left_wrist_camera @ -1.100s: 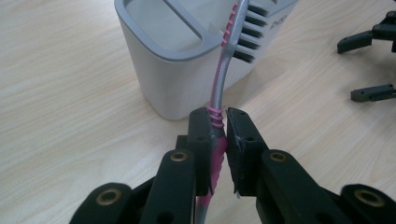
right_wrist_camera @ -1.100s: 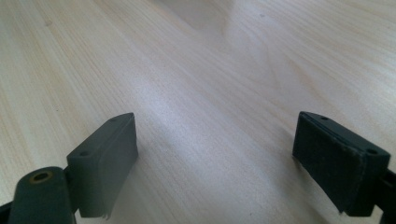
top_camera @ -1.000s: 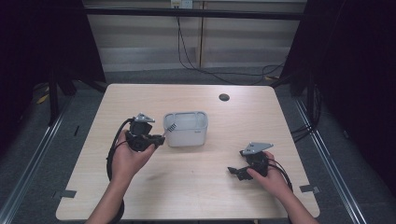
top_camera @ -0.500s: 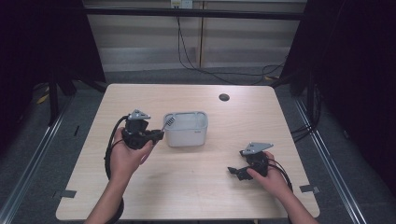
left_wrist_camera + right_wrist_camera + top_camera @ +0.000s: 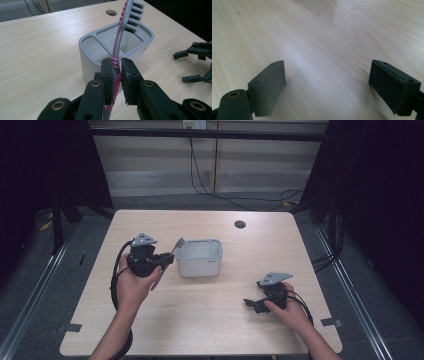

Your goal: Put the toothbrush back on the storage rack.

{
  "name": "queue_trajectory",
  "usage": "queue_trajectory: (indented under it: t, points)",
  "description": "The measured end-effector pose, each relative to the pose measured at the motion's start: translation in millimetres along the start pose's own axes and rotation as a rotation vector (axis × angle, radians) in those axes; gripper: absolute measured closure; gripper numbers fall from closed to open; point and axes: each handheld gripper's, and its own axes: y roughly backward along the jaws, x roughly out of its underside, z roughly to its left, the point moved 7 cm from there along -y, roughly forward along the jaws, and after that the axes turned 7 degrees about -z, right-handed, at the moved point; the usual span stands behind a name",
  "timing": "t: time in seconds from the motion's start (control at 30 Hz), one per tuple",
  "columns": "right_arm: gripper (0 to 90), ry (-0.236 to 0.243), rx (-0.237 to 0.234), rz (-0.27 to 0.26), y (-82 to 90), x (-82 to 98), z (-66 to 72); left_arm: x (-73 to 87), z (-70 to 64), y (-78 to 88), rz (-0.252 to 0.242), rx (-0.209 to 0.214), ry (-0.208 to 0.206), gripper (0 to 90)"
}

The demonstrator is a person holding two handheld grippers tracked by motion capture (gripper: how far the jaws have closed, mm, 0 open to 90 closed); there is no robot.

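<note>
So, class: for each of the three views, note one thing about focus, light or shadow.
High view: table evenly lit, surroundings dark. Left gripper view: toothbrush bristles slightly soft, container sharp. Right gripper view: pale glare across the wood, far tabletop blurred, soft shadows under the open jaws.

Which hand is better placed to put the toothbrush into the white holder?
Left. The left gripper is shut on the toothbrush, whose head is already beside the holder. The right gripper is open and empty, lying low on the table, apart from the holder.
</note>
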Motion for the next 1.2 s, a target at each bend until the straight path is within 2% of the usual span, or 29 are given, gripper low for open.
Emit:
queue_trajectory:
  t: [0.47, 0.53, 0.67, 0.77, 1.2]
  points:
    - [13.2, -0.002, -0.002, -0.001, -0.2, -0.1, 0.1, -23.1, 0.8, 6.0, -0.096, -0.008, -0.008, 80.6]
    - [13.3, -0.001, -0.002, -0.001, -0.2, -0.1, 0.1, -25.3, 0.7, 6.2, -0.105, -0.005, 0.006, 80.6]
    - [13.2, -0.002, -0.002, -0.001, -0.2, -0.1, 0.1, -29.2, 1.1, 6.9, -0.119, -0.007, 0.004, 80.6]
    - [13.2, -0.001, -0.003, -0.001, -0.3, -0.2, 0.0, -32.2, 2.3, 6.5, -0.148, -0.003, 0.030, 80.6]
    - [13.2, -0.001, -0.003, -0.001, -0.2, -0.2, 0.0, -37.9, 6.1, -3.0, -0.186, -0.006, 0.031, 80.5]
